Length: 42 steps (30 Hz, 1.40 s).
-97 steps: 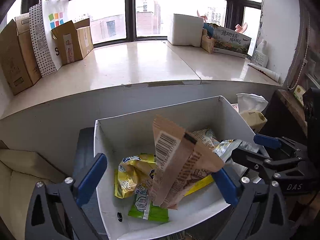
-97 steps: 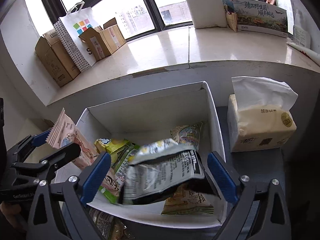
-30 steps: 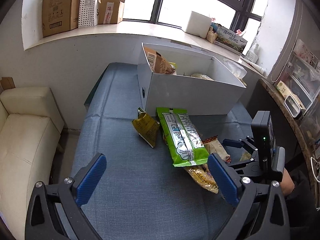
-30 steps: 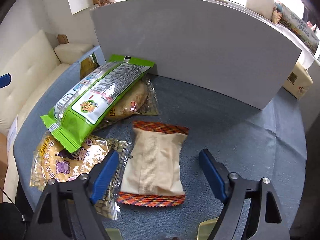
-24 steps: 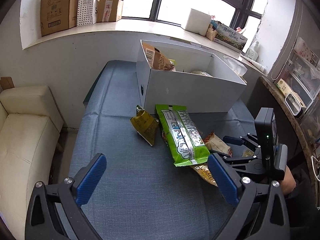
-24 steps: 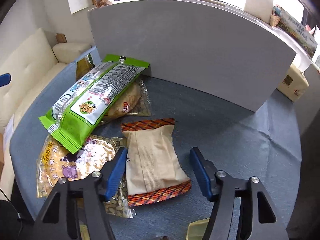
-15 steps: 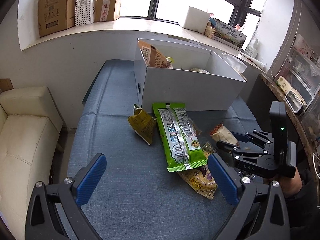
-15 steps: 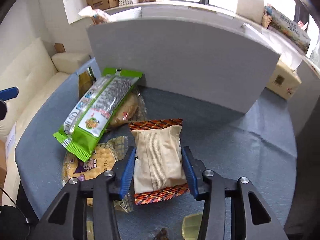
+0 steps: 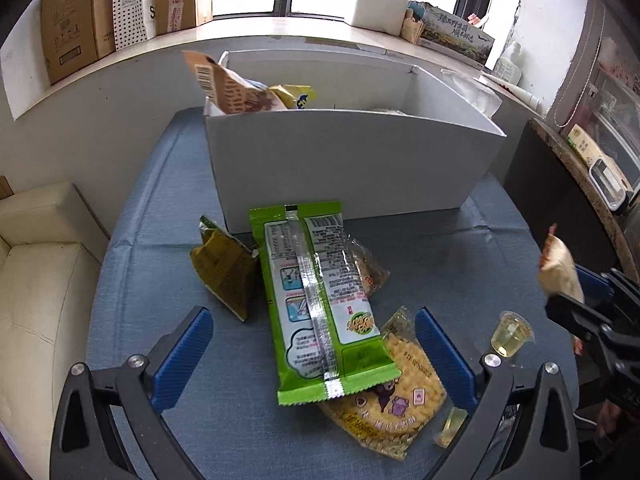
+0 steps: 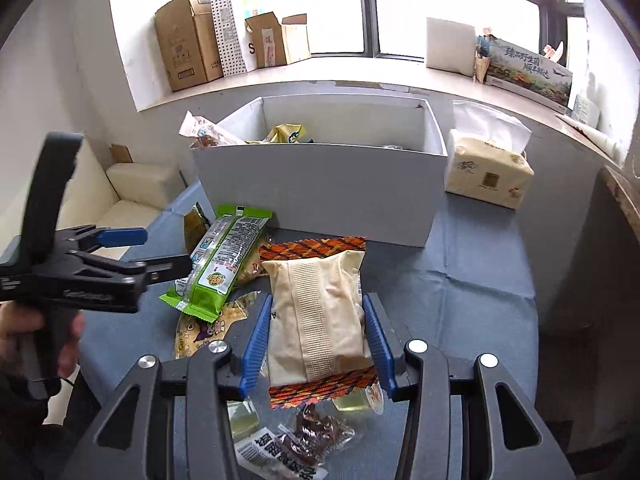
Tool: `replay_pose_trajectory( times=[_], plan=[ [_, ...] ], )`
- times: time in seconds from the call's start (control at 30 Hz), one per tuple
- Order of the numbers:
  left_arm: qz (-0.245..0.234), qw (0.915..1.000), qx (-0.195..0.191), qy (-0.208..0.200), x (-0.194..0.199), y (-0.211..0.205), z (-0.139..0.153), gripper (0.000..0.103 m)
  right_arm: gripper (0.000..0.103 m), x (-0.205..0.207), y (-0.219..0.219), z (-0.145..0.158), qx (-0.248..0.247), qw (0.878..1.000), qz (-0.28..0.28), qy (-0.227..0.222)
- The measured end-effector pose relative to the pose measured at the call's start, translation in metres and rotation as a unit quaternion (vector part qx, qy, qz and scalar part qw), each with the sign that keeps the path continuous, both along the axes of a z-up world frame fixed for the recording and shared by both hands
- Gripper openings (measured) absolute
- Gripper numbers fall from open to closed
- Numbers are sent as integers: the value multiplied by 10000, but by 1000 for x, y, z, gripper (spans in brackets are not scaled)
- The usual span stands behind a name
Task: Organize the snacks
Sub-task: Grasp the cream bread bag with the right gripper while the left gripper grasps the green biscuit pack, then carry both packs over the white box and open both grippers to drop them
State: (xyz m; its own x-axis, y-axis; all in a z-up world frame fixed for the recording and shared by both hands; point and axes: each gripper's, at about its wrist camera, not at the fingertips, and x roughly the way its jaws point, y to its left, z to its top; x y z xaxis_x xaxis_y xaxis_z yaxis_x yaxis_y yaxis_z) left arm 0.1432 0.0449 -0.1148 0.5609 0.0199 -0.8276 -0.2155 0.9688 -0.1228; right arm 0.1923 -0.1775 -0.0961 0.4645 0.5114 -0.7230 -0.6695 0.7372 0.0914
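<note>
My right gripper (image 10: 318,320) is shut on a beige snack pack with plaid ends (image 10: 318,312) and holds it above the blue table; the pack also shows at the right edge of the left wrist view (image 9: 558,268). My left gripper (image 9: 310,344) is open and empty over a long green snack bag (image 9: 316,300), which lies on a yellow snack bag (image 9: 396,408). A dark olive pouch (image 9: 224,268) stands to the left. The white box (image 9: 352,168) behind holds several snacks.
A small jelly cup (image 9: 512,334) stands on the blue table (image 9: 168,208) at the right. A tissue pack (image 10: 488,172) sits right of the box. More small snacks (image 10: 308,440) lie under my right gripper. A cream sofa (image 9: 36,280) is left of the table.
My right gripper has closed on the beige plaid pack and lifted it off the table. My left gripper has moved closer over the green bag and stays open.
</note>
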Motion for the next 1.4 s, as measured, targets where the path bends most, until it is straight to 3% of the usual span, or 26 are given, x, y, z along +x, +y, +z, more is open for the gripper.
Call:
replay_pose_trajectory(
  times=[0.23,0.4,0.6,0.83,1.13,1.4],
  plan=[
    [45,9993,99,365,30,-14,-31,101,50,-4,-30,-7,155,9992,-335,163],
    [53,9981,305,527,34,-19,-42,77,50,-3,-39,-15,178,9984,-445,294],
    [71,9991,237,350,24,-12,-36,74,50,-5,-38,-18,193,9984,-416,321],
    [33,9994,346,-32,-8,-13,-3,74,50,-8,-34,-15,223,9987,-346,295],
    [-48,9964,520,-661,-42,-19,61,74,50,0,-28,-3,448,9979,-364,279],
    [-188,9924,484,-1119,-15,-16,107,74,50,29,-9,27,765,9966,-278,101]
  ],
)
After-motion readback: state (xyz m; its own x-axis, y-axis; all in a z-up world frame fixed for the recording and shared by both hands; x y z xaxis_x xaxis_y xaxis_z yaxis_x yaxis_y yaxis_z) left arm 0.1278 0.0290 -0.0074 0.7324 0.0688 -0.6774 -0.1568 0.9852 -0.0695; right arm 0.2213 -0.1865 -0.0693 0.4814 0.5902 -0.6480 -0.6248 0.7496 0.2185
